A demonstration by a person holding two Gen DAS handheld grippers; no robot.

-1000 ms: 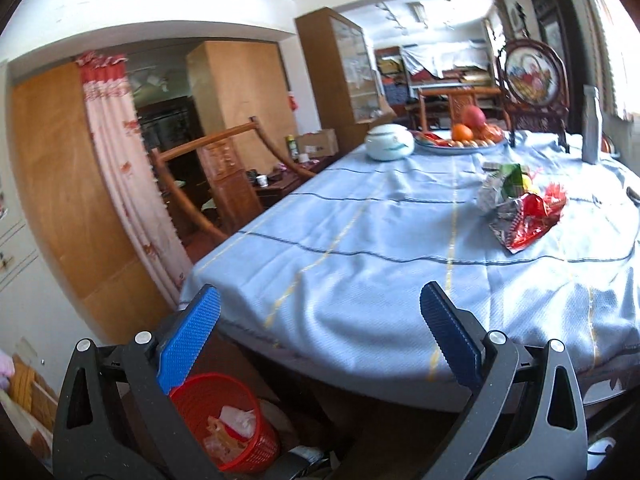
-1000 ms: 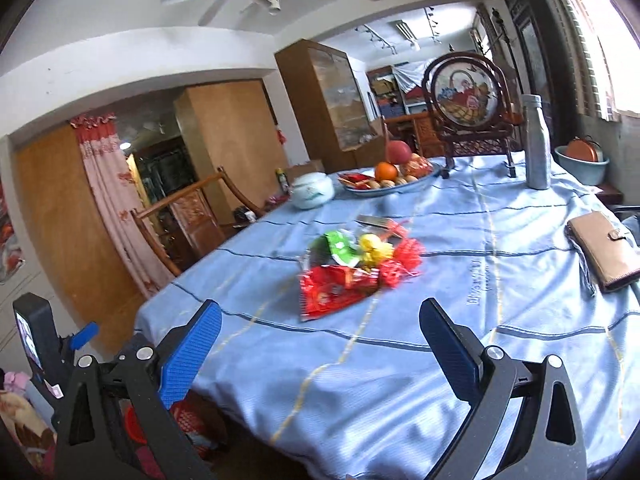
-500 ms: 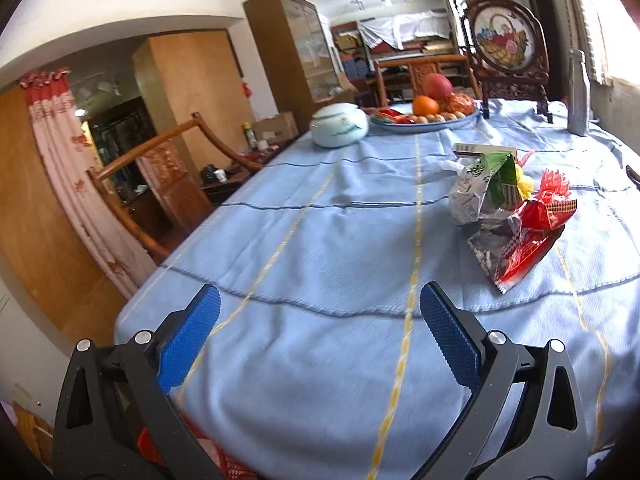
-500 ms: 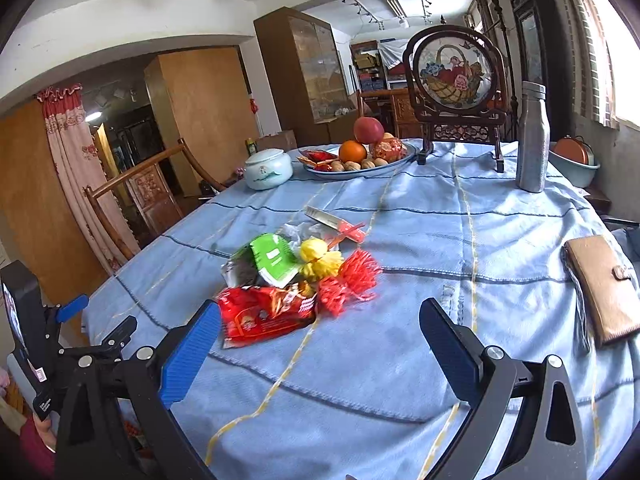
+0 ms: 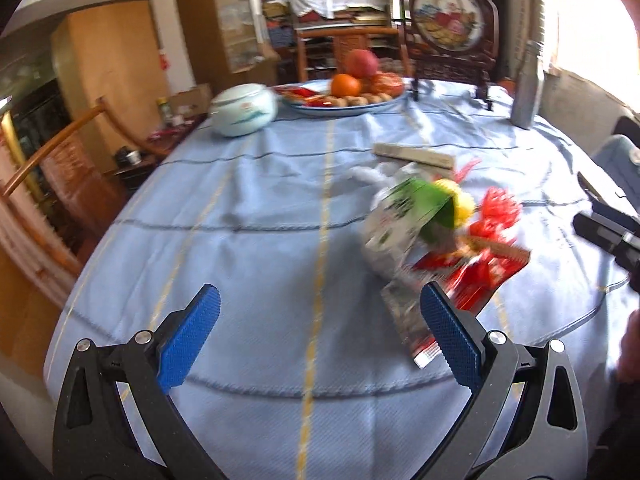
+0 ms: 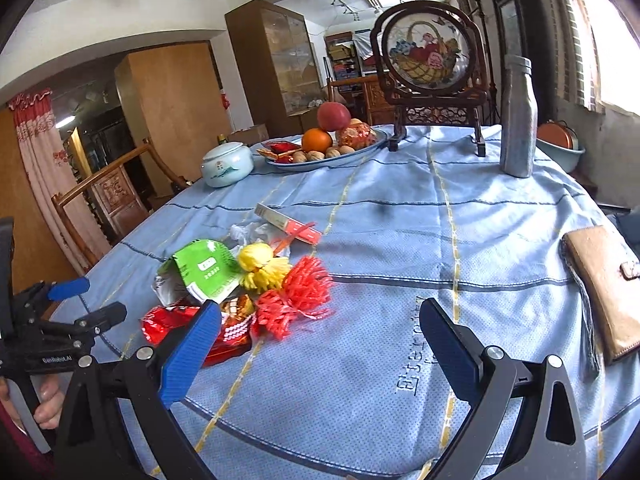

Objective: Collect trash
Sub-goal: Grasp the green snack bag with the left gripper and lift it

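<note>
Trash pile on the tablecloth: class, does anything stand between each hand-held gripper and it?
Nothing visible does. Only bare tablecloth lies between the open right hand-held gripper and the trash pile; the open left hand-held gripper already has its right finger beside the red wrapper.

On the blue tablecloth point(image 6: 400, 240): one green wrapper point(image 6: 204, 270), one red wrapper point(image 6: 188, 326), one yellow tassel point(image 6: 262, 266), one red tassel point(image 6: 298, 296), one flat box point(image 6: 288, 224), one lidded jar point(image 6: 227, 164), one fruit plate point(image 6: 324, 156), one silver bottle point(image 6: 518, 116), one wallet point(image 6: 606, 292)
</note>
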